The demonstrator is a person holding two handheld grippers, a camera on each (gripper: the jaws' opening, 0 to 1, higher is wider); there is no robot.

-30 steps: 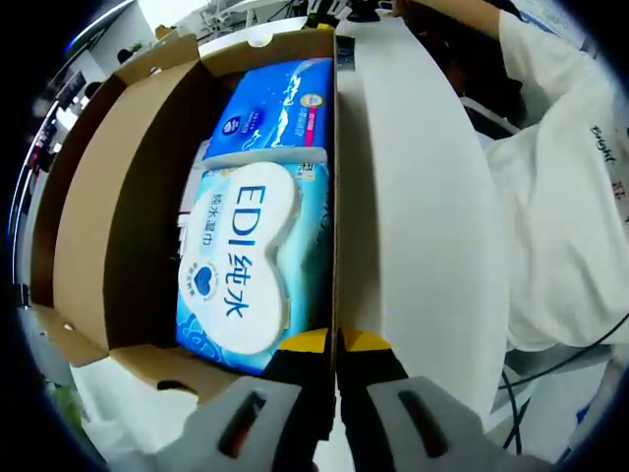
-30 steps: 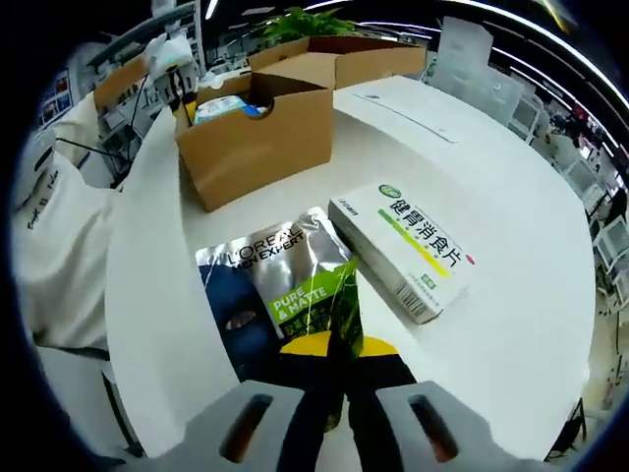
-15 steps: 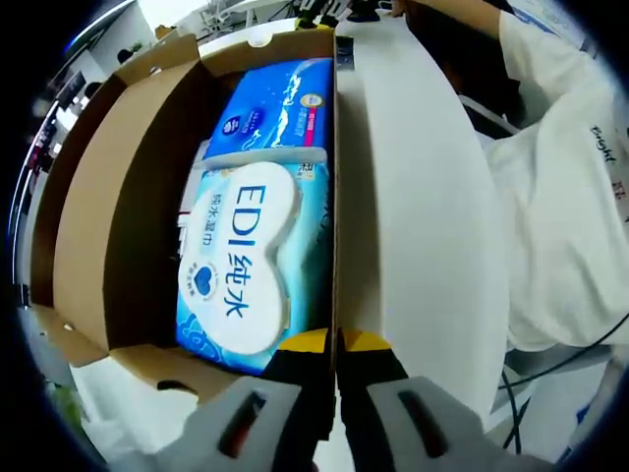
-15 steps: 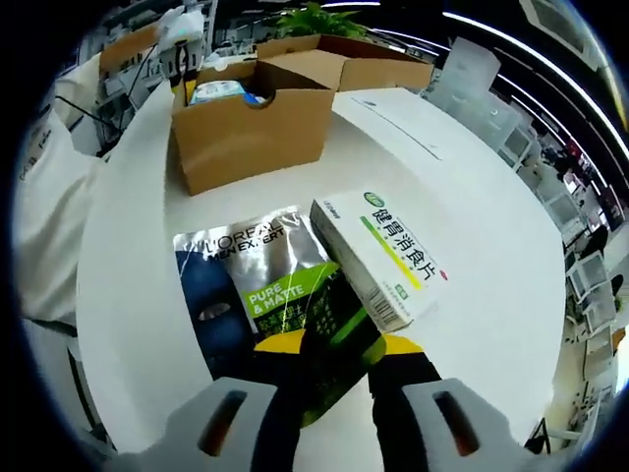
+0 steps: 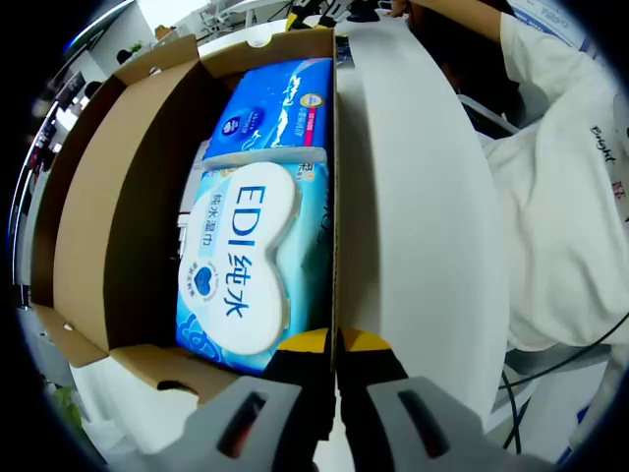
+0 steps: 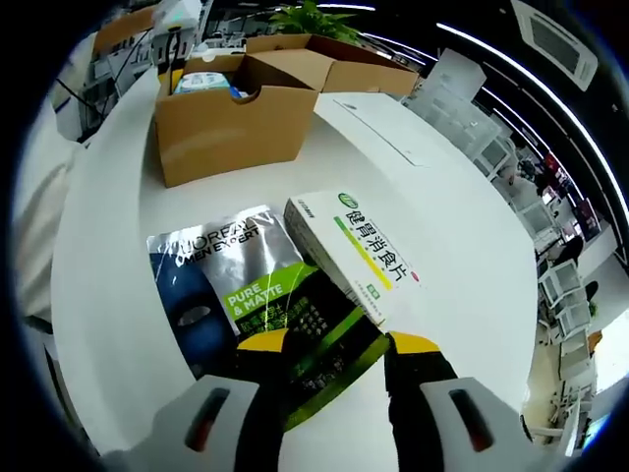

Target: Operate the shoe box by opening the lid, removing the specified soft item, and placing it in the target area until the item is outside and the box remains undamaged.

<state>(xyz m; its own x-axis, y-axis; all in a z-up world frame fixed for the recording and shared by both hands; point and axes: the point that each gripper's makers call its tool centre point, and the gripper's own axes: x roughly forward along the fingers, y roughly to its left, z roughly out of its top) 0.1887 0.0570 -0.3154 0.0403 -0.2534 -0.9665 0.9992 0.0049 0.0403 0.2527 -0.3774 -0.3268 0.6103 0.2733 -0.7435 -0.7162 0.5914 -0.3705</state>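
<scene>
On the table | sachet lies between spread right claw | left claw seemingly pinches box wall

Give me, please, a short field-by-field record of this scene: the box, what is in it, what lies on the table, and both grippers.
box: cardboard shoe box, open
inside: EDI wipes pack; blue pack beyond it
left gripper: shut on the box wall
on table: L'Oreal sachet, white medicine box beside it
right gripper: open, jaws either side of the sachet's near end
</scene>
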